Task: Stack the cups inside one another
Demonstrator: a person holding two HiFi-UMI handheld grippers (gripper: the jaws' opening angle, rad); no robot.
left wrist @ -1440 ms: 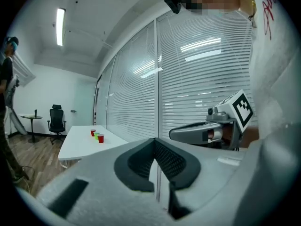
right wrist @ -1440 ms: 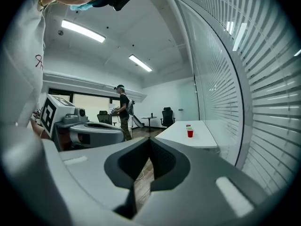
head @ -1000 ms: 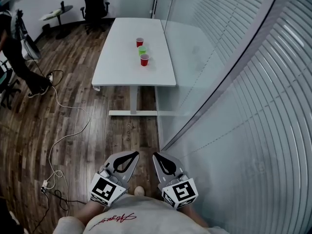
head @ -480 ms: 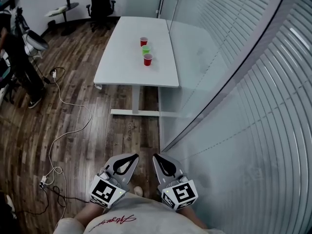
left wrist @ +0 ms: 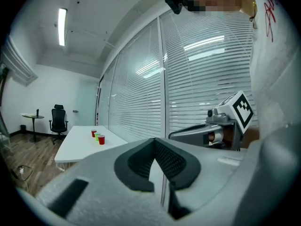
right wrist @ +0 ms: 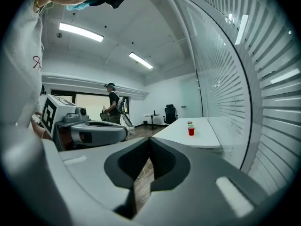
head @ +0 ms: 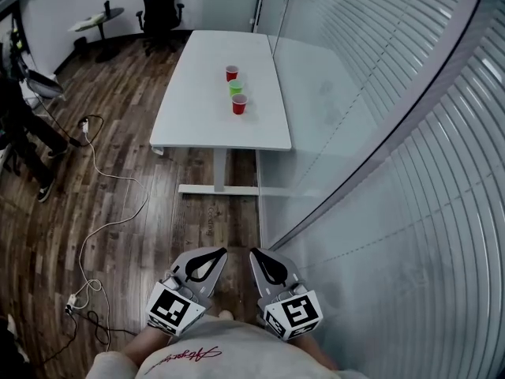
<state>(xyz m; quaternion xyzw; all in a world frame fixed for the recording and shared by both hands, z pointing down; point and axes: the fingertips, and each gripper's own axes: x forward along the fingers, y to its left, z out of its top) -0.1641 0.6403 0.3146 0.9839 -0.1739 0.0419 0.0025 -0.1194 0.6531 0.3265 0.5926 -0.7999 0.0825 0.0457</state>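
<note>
Left hand-held gripper (head: 213,254) and right hand-held gripper (head: 259,256), both closed and empty, are well short of the white rectangular desk (head: 189,125). Its tight row of red and green plastic cups (head: 235,88) could topple if one is grabbed carelessly.

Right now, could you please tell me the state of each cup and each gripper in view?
Far red cup: upright on the table, unstacked.
Green cup: upright, unstacked, middle of the row.
Near red cup: upright, unstacked.
Left gripper: fingers shut, empty, well short of the table.
Right gripper: fingers shut, empty.
</note>
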